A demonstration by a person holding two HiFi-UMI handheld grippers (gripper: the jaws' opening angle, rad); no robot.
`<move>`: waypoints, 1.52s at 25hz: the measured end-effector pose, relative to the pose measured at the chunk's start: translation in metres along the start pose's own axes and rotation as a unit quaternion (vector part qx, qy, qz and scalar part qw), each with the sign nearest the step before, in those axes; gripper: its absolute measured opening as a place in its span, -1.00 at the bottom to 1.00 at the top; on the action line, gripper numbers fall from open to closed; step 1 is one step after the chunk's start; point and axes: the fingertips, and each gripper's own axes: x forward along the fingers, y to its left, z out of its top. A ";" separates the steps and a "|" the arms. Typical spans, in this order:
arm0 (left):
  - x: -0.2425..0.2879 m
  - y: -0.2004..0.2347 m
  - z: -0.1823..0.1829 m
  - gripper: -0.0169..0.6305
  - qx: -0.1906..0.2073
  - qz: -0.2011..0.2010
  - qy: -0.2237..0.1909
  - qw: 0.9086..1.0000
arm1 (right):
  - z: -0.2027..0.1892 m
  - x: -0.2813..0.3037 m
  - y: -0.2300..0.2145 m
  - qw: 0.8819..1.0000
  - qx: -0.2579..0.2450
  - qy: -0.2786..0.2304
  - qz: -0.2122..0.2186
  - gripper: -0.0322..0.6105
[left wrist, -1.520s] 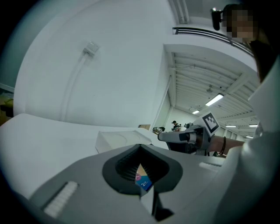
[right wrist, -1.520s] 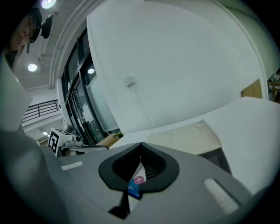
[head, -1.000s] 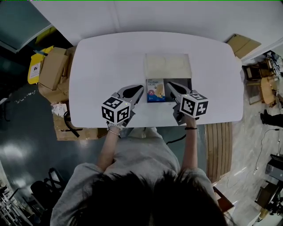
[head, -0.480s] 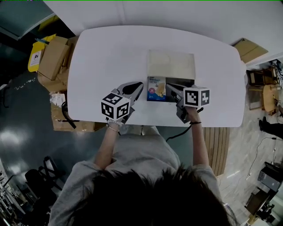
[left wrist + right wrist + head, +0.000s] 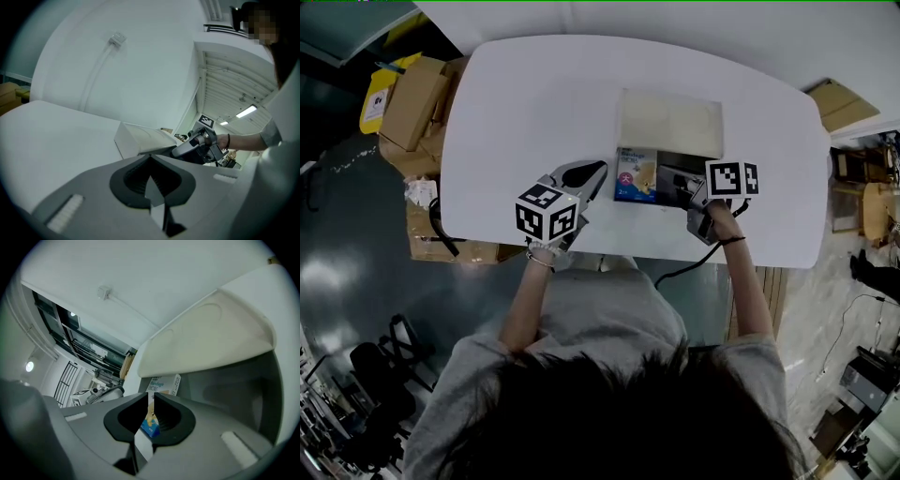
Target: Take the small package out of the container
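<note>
The small package (image 5: 636,176), a blue and white bandage box, stands in the left end of the container (image 5: 701,164), a box with a dark inside and its pale lid (image 5: 670,122) folded back. My right gripper (image 5: 664,184) reaches into the container from the right, tips close to the package. Its jaws are opening with a narrow gap. In the right gripper view the package (image 5: 164,383) shows through and beyond my right gripper (image 5: 151,397), under the lid (image 5: 206,343), with no pad pressing on it. My left gripper (image 5: 602,169) rests shut just left of the package, holding nothing.
The white table (image 5: 534,103) carries only the container. Its near edge runs just below both grippers. Cardboard boxes (image 5: 408,103) are stacked on the floor to the left. A slatted wooden bench (image 5: 769,291) stands at the right. A cable (image 5: 675,274) hangs from the right gripper.
My right gripper has swung farther into the container and now points sideways at the package, and its jaws have parted a little. The left gripper has hardly moved.
</note>
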 end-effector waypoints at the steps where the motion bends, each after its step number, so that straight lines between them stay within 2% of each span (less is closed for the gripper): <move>1: 0.000 0.001 -0.001 -0.98 -0.001 0.001 0.000 1.000 | 0.000 0.001 -0.001 1.000 0.002 0.007 -0.001 -0.72; 6: 0.003 0.000 -0.004 -0.98 -0.005 0.004 0.002 1.000 | -0.003 0.005 -0.005 0.999 0.016 0.041 0.004 -0.55; 12: 0.005 -0.003 -0.009 -0.98 -0.009 0.008 0.005 1.000 | -0.010 0.012 -0.014 0.995 0.033 0.093 0.006 -0.43; 22: -0.001 0.000 -0.013 -0.98 -0.017 0.022 0.003 1.000 | -0.028 0.025 -0.022 0.980 0.055 0.192 0.018 -0.40; 35: -0.006 0.006 -0.016 -0.98 -0.026 0.035 0.002 0.999 | -0.030 0.029 -0.025 0.974 0.089 0.204 0.047 -0.48; 38: -0.005 0.004 -0.018 -0.98 -0.026 0.033 0.003 0.999 | -0.031 0.026 -0.023 0.973 0.094 0.209 0.041 -0.50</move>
